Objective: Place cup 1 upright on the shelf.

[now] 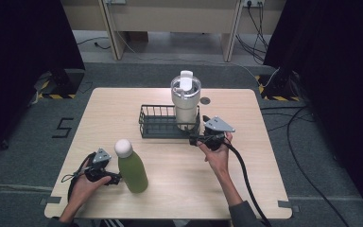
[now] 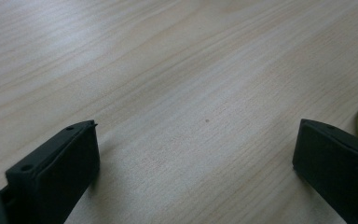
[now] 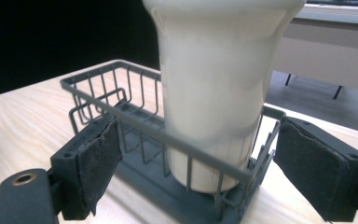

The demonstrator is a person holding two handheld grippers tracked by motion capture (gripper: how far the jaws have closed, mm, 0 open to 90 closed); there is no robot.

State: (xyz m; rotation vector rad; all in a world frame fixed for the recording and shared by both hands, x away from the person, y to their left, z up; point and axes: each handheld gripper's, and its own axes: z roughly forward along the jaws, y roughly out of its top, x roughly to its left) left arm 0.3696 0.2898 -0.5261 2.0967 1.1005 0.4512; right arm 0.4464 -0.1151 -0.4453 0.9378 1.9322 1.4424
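While the cream tumbler point(image 1: 185, 101) stands upright in the right end of the dark wire basket point(image 1: 157, 124) at the worktop's point(image 1: 179, 189) far middle, the right tool point(image 1: 203, 135) sits just right of that basket, jaws spread wide and holding nothing. At near left, the left tool point(image 1: 116, 178) is also spread and empty — just beside the green bottle point(image 1: 131, 166), which stands upright.

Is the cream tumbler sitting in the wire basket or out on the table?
In. The cream tumbler stands upright inside the wire basket, at its right end, base behind the rails.
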